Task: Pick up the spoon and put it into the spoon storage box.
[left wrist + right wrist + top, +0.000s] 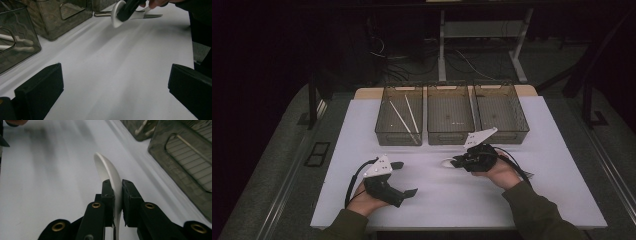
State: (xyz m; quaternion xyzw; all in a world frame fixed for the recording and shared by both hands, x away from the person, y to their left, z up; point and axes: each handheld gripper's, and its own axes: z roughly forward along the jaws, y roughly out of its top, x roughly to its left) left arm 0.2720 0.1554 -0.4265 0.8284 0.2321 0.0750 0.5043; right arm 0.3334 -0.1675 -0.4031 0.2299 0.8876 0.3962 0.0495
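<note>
White worktop (452, 195) carries three bins (450, 112) at the back; the right hand-held gripper (117, 195) pinches a white spoon (108, 171) whose bowl points leftward, just before the middle bin, while the left hand-held gripper (404, 179) rests spread.

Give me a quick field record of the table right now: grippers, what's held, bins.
right gripper: shut on white spoon, gripped near the bowl
spoon position: in front of the middle bin
left gripper: open, holding nothing, near the table's front
left bin: holds white chopsticks
right bin: contents cannot be made out
surface: white table
</note>
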